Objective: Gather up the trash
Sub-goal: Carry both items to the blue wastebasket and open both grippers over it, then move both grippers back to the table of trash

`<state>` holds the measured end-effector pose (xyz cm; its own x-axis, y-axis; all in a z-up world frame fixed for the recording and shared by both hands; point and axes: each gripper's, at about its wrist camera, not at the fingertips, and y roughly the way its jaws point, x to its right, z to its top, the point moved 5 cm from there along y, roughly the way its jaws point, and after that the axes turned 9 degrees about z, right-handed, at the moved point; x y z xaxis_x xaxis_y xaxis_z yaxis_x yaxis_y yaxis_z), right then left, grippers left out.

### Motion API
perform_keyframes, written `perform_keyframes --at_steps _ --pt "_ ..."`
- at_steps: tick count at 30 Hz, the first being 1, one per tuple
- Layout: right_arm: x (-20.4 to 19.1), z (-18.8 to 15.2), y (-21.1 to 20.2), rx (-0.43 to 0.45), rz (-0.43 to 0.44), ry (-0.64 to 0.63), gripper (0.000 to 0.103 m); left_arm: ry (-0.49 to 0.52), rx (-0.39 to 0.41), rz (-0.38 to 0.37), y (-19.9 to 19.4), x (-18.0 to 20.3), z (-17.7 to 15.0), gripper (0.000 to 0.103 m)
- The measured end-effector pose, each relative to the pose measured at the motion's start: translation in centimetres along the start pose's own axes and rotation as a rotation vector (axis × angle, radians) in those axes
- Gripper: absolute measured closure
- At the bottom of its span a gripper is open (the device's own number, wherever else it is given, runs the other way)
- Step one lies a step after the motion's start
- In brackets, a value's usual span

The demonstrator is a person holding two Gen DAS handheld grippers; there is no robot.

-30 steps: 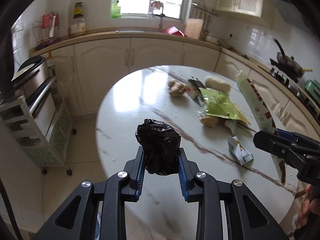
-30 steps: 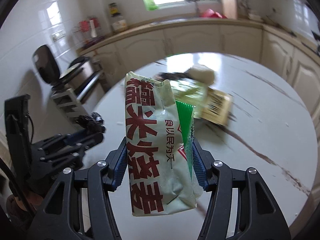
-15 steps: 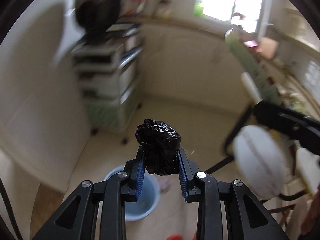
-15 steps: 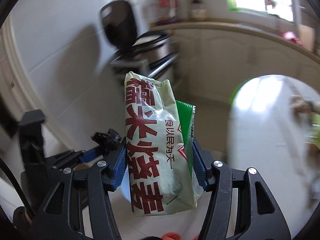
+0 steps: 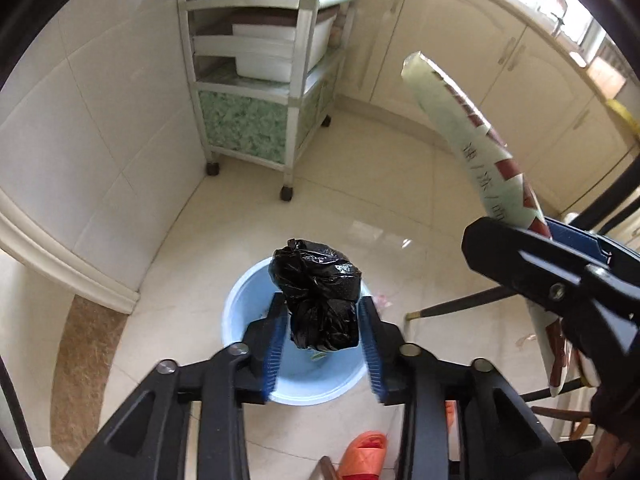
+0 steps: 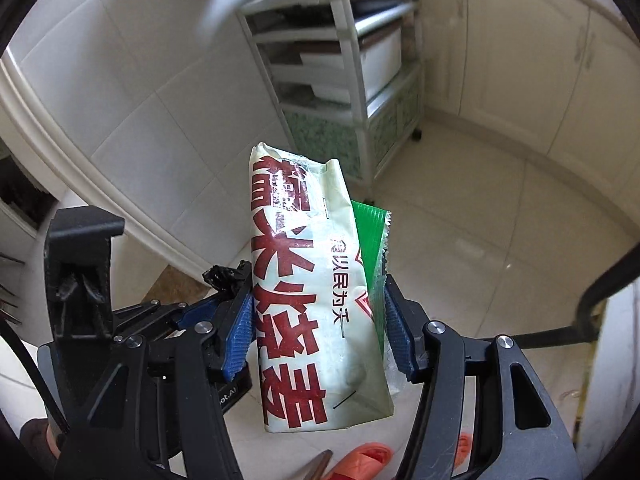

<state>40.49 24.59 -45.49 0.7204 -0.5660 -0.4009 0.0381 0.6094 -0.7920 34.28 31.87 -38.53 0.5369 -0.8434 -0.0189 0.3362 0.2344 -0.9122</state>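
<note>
My left gripper (image 5: 322,320) is shut on a crumpled black plastic bag (image 5: 318,292) and holds it right above a light blue bin (image 5: 248,308) on the floor. My right gripper (image 6: 318,320) is shut on a pale green food wrapper with red characters (image 6: 298,292), with a green wrapper (image 6: 370,236) pressed behind it. In the left wrist view the right gripper (image 5: 560,280) and its wrapper (image 5: 472,140) stand to the right of the bin. In the right wrist view the left gripper (image 6: 224,280) is low on the left.
A wheeled white storage rack (image 5: 264,60) stands against the tiled wall beyond the bin. Cream cabinets (image 5: 500,64) run along the back. A dark chair leg (image 5: 460,306) crosses right of the bin. An orange slipper (image 5: 362,454) lies on the floor near me.
Both grippers have swung away from the marble table and down toward the floor. The left gripper with the black bag is now over the blue bin. Both grips are unchanged.
</note>
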Motion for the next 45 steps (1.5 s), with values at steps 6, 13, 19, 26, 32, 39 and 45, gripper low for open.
perform_keyframes --at_steps 6,13,19,26,32,39,45 --pt "0.6 1.5 2.8 -0.015 0.045 0.033 0.047 -0.026 0.004 0.029 1.3 -0.8 0.7 0.033" --pt "0.2 2.3 3.0 0.020 0.097 0.037 0.044 -0.049 0.019 0.064 0.5 -2.0 -0.9 0.027" --pt "-0.5 2.9 0.2 0.085 0.124 0.040 0.031 -0.067 0.092 0.052 -4.0 -1.7 -1.0 0.024" --pt "-0.2 3.6 -11.6 0.285 -0.029 0.047 0.007 -0.032 0.255 0.026 -11.7 1.6 0.1 0.018" --pt "0.5 2.1 -24.8 0.446 -0.206 0.034 0.000 0.042 0.408 -0.005 -18.7 6.5 -0.6 0.013" --pt "5.0 -1.2 -36.9 0.577 -0.318 0.110 0.000 0.155 0.548 -0.081 -26.3 14.2 -3.7 0.004" --pt "9.8 -5.1 -45.6 0.644 -0.432 0.173 0.000 0.252 0.600 -0.138 -30.2 21.0 -5.8 0.001"
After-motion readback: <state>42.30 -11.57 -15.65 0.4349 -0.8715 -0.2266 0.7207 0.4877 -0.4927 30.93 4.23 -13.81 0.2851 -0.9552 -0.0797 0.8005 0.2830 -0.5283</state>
